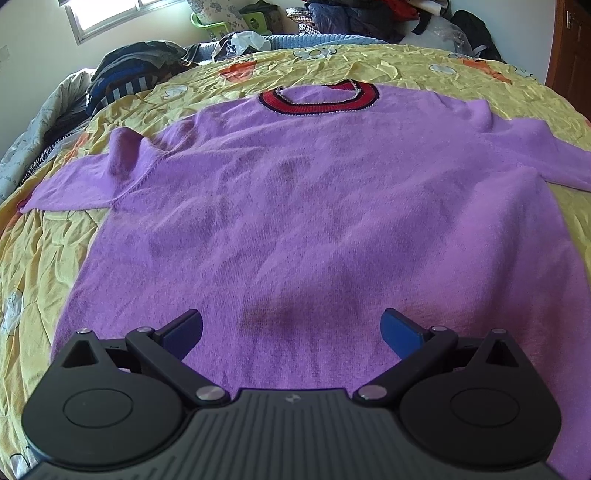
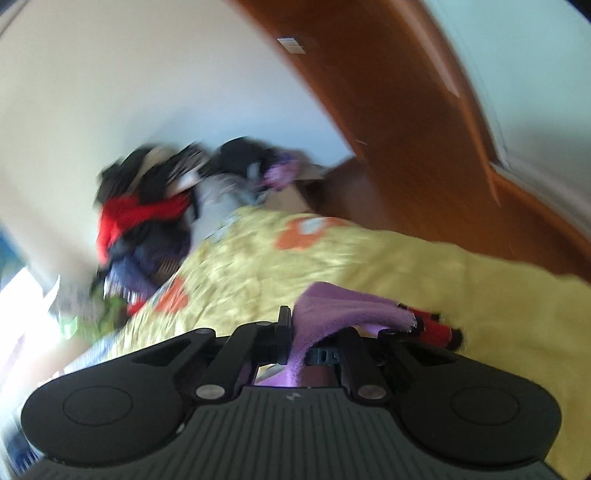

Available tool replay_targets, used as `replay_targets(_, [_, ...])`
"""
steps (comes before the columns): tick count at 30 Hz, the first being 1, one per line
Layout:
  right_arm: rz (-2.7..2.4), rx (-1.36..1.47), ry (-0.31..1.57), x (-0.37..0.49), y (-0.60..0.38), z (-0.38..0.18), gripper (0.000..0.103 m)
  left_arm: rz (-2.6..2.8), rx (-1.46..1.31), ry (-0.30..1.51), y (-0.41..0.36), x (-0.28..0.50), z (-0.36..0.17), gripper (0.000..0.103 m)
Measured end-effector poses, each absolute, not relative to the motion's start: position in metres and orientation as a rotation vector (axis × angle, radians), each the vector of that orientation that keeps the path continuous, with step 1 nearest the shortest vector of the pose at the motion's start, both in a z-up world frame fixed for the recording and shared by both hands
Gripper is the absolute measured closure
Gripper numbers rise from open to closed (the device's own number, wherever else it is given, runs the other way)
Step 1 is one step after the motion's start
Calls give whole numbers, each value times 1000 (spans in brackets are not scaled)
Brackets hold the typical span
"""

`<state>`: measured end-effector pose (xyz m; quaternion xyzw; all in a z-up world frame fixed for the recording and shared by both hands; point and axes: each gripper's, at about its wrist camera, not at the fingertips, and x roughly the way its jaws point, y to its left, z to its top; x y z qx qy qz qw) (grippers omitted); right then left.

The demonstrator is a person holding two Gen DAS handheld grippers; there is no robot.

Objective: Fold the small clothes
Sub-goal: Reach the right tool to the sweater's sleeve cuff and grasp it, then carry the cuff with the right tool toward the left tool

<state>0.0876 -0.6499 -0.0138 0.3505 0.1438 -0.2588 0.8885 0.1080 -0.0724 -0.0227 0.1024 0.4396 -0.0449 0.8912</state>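
Black linkage and blue pads fill the bottom of my left wrist view — my left gripper [image 1: 291,332] hangs with its jaws spread wide, grasping nothing, just above the lower part of the purple sweater [image 1: 295,206]. That sweater lies flat and face up on the yellow quilt [image 1: 48,258], its red collar [image 1: 317,99] at the far end and its sleeves stretched out to either side; the left sleeve [image 1: 77,181] shows a small raised hump near the shoulder. Beyond the quilt's far edge I see a heap of dark clothes [image 1: 125,74] on the left, more piled garments [image 1: 365,18] at the back, and a window [image 1: 110,14] high in the wall.

My right gripper [image 2: 317,332] is clenched on a fold of purple sweater fabric [image 2: 332,310] — the cloth bunches up between the closed fingers and drapes down over the linkage. A bit of red and black trim [image 2: 436,330] sits just to the right of the pinch. This view is heavily blurred; I can make out the yellow quilt [image 2: 406,266], a jumble of red and dark clothing [image 2: 147,214] and a brown wooden door [image 2: 388,92].
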Motion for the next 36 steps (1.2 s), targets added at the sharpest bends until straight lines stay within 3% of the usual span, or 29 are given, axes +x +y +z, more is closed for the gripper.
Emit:
replay_targets(11, [-336, 53, 472, 143, -513, 4, 92, -95, 195, 918, -66, 110, -25, 0])
replay_targets(22, [-136, -678, 454, 140, -345, -25, 92, -98, 178, 930, -60, 111, -26, 0])
replay_targets(36, [63, -1132, 412, 123, -239, -56, 92, -44, 100, 921, -31, 130, -17, 0])
